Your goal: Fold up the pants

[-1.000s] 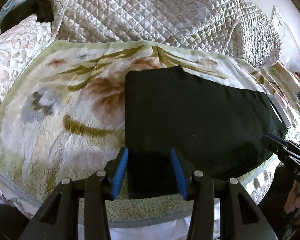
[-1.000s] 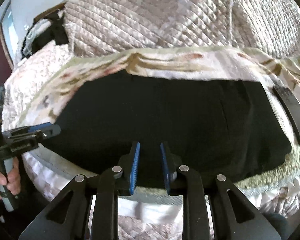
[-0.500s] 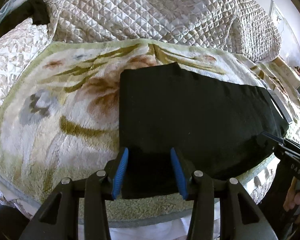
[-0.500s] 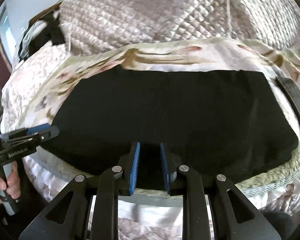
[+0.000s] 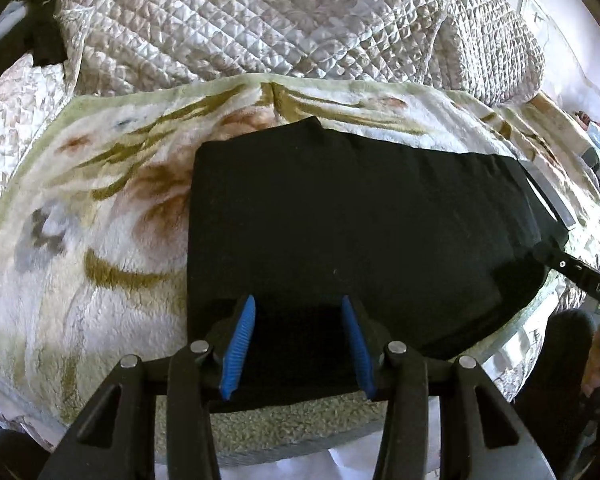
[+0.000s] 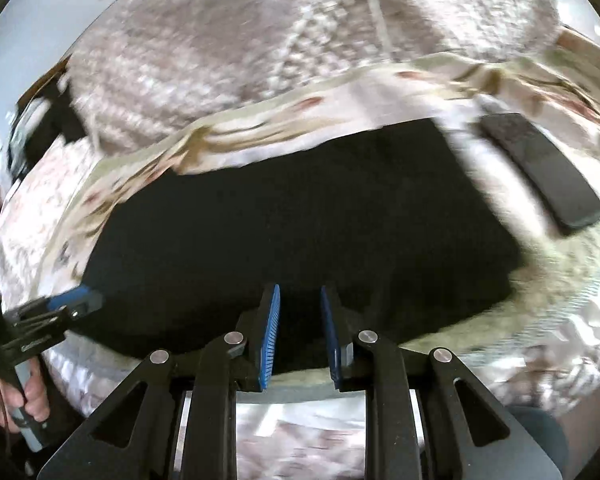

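Black pants [image 5: 352, 216] lie flat, folded into a long band, on a flowered plush blanket [image 5: 100, 208]. My left gripper [image 5: 298, 308] is open, its blue pads over the near left corner of the pants. My right gripper [image 6: 300, 300] is open with a narrower gap, over the near edge of the pants [image 6: 300, 216] toward their right end. Each gripper shows in the other's view: the right one [image 5: 572, 268] at the pants' right end, the left one [image 6: 60, 308] at their left end. Nothing is held.
A quilted bedspread [image 5: 284, 20] is piled behind the blanket. A dark flat phone-like slab [image 6: 540, 168] lies on the blanket just right of the pants. The bed's front edge [image 5: 300, 432] is right below the grippers. The right wrist view is motion-blurred.
The right gripper has swung along the near edge toward the pants' right end, now blurred. The left gripper has edged forward over the left corner. Both stay open.
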The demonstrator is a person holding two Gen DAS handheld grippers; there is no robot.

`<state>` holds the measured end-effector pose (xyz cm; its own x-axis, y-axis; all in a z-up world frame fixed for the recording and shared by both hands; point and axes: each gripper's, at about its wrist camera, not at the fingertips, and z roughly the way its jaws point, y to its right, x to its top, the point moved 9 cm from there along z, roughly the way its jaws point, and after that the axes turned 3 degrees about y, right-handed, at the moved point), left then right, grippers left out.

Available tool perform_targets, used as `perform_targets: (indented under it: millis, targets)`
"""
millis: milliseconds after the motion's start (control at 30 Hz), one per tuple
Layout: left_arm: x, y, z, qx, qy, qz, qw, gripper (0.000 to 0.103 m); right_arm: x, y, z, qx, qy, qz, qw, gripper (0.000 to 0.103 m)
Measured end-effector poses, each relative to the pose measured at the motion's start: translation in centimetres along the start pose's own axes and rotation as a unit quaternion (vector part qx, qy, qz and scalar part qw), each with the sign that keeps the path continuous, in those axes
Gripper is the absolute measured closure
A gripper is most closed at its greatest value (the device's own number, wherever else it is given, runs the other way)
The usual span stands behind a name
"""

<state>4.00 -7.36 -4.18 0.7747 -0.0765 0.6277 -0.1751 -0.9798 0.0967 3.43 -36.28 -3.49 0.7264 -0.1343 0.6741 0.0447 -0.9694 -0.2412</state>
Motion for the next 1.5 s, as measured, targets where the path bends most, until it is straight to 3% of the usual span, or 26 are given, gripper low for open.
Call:
perform_targets:
  millis: [67, 200, 233, 400, 633, 767, 833, 867, 900, 1167, 1333, 1500]
  targets:
    - [0.0, 0.0, 0.1, 0.001, -0.001, 0.000, 1.0000, 0.055, 0.2, 1.9, -0.8, -0.010, 0.005, 0.033, 0.999, 0.080]
    - [0.0, 0.1, 0.3, 0.003, -0.001, 0.003, 1.0000, 0.055, -0.4, 4.8, -2.0, -0.002, 0.006, 0.109, 0.994, 0.055]
    - [0.0, 0.1, 0.3, 0.003, -0.001, 0.003, 1.0000, 0.055, -0.7, 5.2, -2.1, -0.001, 0.004, 0.123, 0.992, 0.053]
    - [0.0, 0.1, 0.3, 0.004, -0.002, 0.003, 1.0000, 0.054, -1.7, 6.6, -1.7, 0.004, -0.006, 0.165, 0.986, 0.053]
    - [0.0, 0.1, 0.3, 0.003, -0.002, 0.002, 1.0000, 0.054, -0.2, 8.0, -0.4, 0.016, 0.004, 0.211, 0.977, 0.053]
    - [0.0, 0.1, 0.3, 0.004, -0.001, 0.002, 1.0000, 0.053, 1.1, 8.4, -0.5, 0.003, 0.033, 0.205, 0.978, 0.053]
    - [0.0, 0.1, 0.3, 0.003, -0.002, 0.003, 1.0000, 0.052, 1.1, 8.9, 0.5, -0.005, 0.023, 0.208, 0.978, 0.053]
    - [0.0, 0.1, 0.3, 0.003, -0.003, 0.003, 1.0000, 0.052, 1.3, 8.9, 0.6, -0.001, 0.022, 0.215, 0.976, 0.058]
    - [0.0, 0.1, 0.3, 0.002, -0.002, 0.002, 1.0000, 0.052, 1.7, 8.8, 0.4, 0.002, 0.027, 0.213, 0.977, 0.072]
    - [0.6, -0.4, -0.3, -0.009, -0.001, -0.024, 0.9997, 0.052, 6.3, 4.4, -1.8, 0.042, 0.054, 0.150, 0.986, 0.079]
    - [1.2, -2.6, -1.2, 0.001, 0.011, -0.053, 0.9985, 0.052, 9.3, -3.9, -2.8, 0.112, 0.066, 0.067, 0.989, 0.080]
    - [1.2, -5.8, -2.0, 0.018, 0.019, -0.085, 0.9961, 0.052, 8.7, -12.7, -1.6, 0.178, 0.043, -0.018, 0.983, 0.080]
